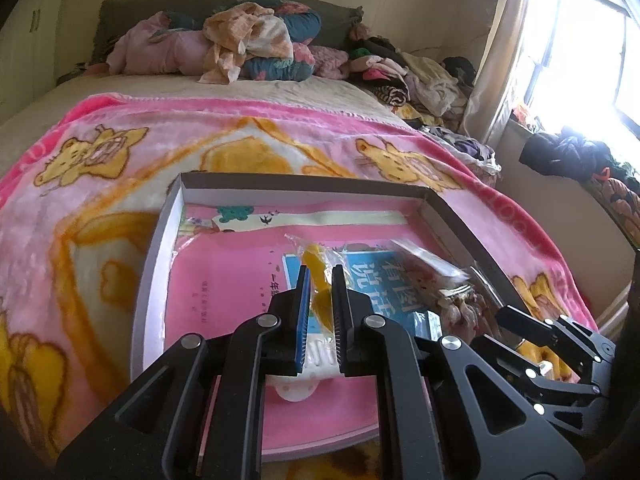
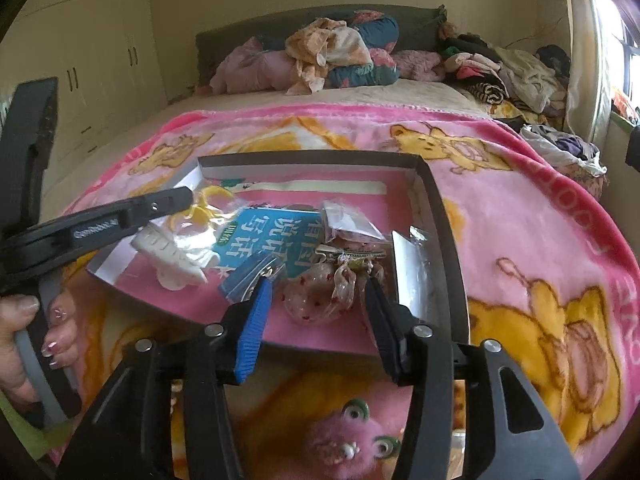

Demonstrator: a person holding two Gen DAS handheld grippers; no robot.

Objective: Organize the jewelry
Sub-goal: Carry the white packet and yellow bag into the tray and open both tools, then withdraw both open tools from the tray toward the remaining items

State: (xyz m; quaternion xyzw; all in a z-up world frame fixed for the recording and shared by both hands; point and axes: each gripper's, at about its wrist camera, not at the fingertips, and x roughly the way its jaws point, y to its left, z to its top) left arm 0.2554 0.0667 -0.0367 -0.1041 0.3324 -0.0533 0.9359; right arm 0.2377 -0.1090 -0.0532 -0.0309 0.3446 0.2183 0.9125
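left gripper clamping crinkly clear packet of yellow jewelry | right gripper gaping over sheer dotted hair bow | both lying in shallow cardboard box on fuzzy blanket

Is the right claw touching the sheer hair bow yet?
Cannot tell. In the right wrist view, the open right claw straddles the sheer hair bow, whose edges reach its fingers; no clear gap or contact.
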